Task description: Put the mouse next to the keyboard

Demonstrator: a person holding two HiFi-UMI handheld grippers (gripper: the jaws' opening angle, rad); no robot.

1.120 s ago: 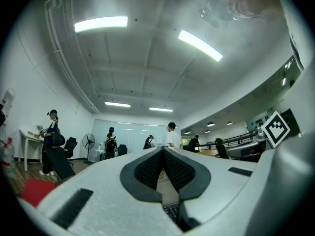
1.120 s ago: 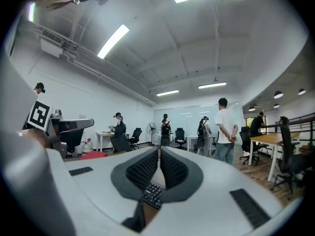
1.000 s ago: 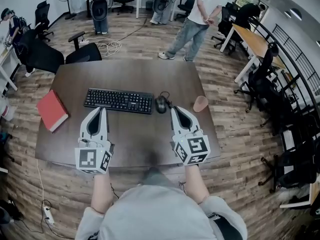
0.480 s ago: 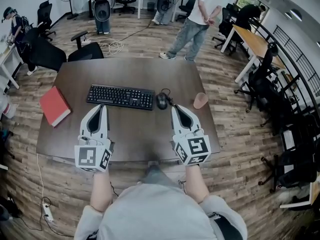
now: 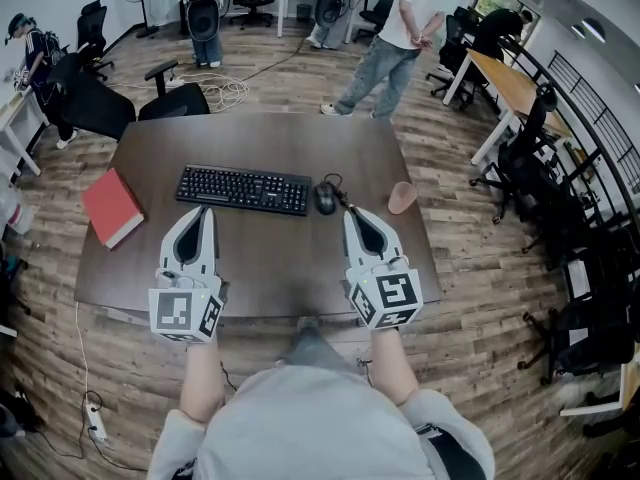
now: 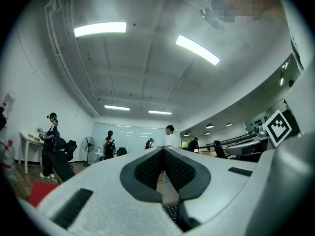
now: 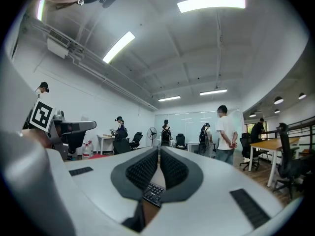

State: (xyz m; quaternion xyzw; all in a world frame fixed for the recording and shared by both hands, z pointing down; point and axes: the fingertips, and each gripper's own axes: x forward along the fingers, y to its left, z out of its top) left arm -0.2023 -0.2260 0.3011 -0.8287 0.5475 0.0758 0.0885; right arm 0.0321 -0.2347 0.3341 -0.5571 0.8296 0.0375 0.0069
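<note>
A black keyboard (image 5: pixel 243 188) lies across the middle of the dark brown table (image 5: pixel 280 143). A black corded mouse (image 5: pixel 325 197) rests just off its right end. My left gripper (image 5: pixel 202 211) hovers near the table's front, below the keyboard, jaws shut and empty. My right gripper (image 5: pixel 348 214) is shut too, holding nothing, its tips just below and right of the mouse. Keyboard keys (image 7: pixel 153 190) peek between the right jaws in the right gripper view, and keyboard keys (image 6: pixel 171 210) show under the left jaws in the left gripper view.
A red book (image 5: pixel 112 206) lies at the table's left edge. A pinkish cup (image 5: pixel 402 197) stands right of the mouse. Office chairs (image 5: pixel 170 105) sit behind the table, a person (image 5: pixel 390 43) stands beyond it, and desks (image 5: pixel 510 83) line the right side.
Both grippers have drawn slightly back toward the table's front edge, away from the keyboard and mouse. The mouse and keyboard lie as before.
</note>
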